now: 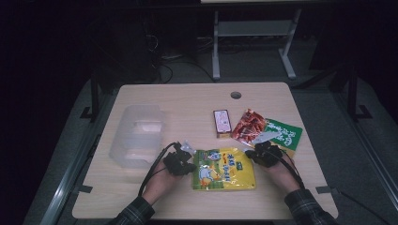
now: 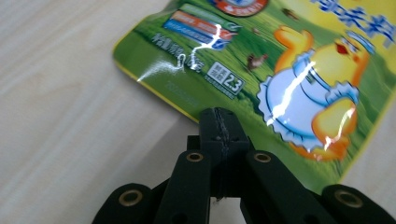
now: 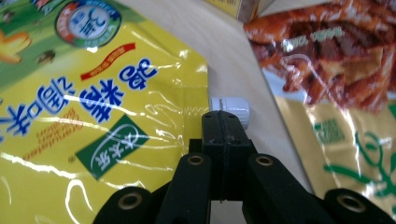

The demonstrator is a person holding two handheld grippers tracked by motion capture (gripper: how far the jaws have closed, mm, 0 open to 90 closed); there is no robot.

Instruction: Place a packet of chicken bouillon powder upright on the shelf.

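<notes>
A yellow and green spouted pouch (image 1: 224, 168) with a cartoon duck lies flat on the table's near middle. My left gripper (image 1: 190, 166) sits at its left edge. In the left gripper view the jaws (image 2: 219, 116) are shut, and their tips meet the pouch's green edge (image 2: 289, 70). I cannot tell whether they pinch it. My right gripper (image 1: 253, 152) is at the pouch's upper right corner. In the right gripper view its jaws (image 3: 224, 116) are shut too, with the tips right beside the pouch's white screw cap (image 3: 231, 107) and the yellow pouch (image 3: 93, 107) to their left.
A clear plastic container (image 1: 138, 136) stands at the left. A small pink box (image 1: 222, 123), a red snack bag (image 1: 248, 125) and a green bag (image 1: 284, 133) lie behind the pouch. A crumpled clear wrapper (image 1: 187, 147) lies by my left gripper. The table (image 1: 187, 101) has a cable hole (image 1: 236, 95).
</notes>
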